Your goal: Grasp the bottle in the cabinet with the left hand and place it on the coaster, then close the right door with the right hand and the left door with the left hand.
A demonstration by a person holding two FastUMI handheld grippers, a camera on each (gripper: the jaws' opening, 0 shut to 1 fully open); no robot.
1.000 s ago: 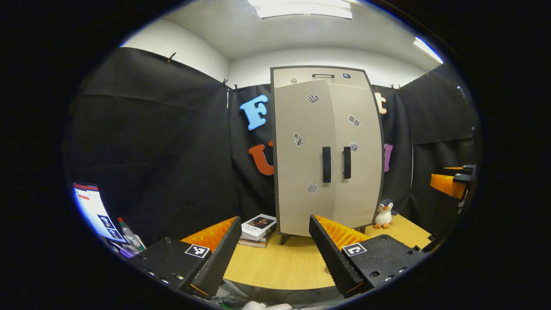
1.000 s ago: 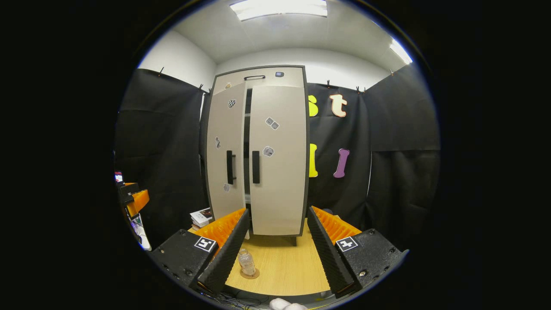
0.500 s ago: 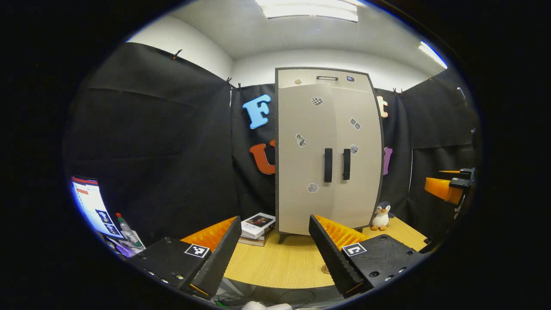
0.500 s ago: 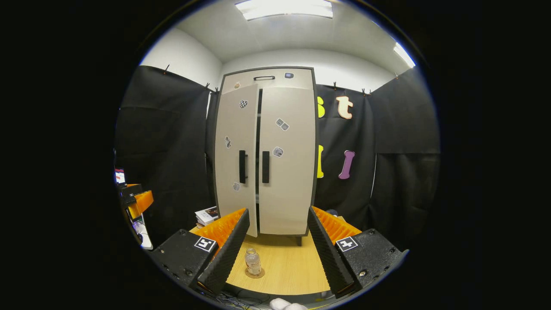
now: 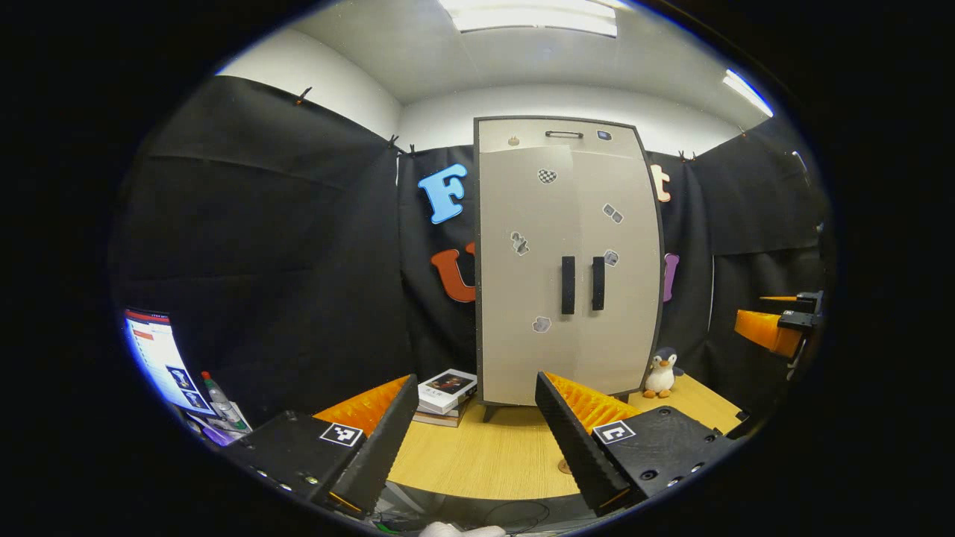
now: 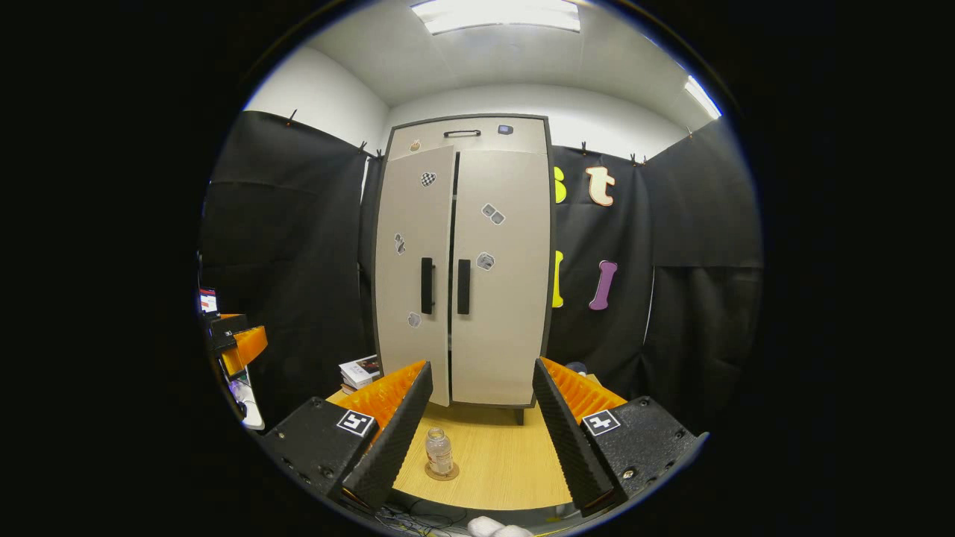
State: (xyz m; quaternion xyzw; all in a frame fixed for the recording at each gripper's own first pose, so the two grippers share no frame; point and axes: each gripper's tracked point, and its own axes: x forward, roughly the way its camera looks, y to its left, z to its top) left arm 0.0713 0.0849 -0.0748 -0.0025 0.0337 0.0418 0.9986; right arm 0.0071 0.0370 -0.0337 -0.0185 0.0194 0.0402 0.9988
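Left gripper view
Left gripper (image 5: 471,436): released, jaws wide apart, holding nothing, above the table (image 5: 492,455).
Cabinet (image 5: 567,261): upright at the table's far edge; from here both doors look shut.
Penguin toy (image 5: 660,371): just beside the cabinet's right foot.
Books (image 5: 446,391): stacked by its left foot.
Right gripper (image 5: 776,328): at the far right edge; its state cannot be told here.

Right gripper view
Right gripper (image 6: 481,440): released, empty.
Left door (image 6: 414,272): slightly ajar, a dark gap beside the right door (image 6: 501,276).
Bottle (image 6: 439,452): upright on the coaster (image 6: 442,472), on the table before the cabinet.
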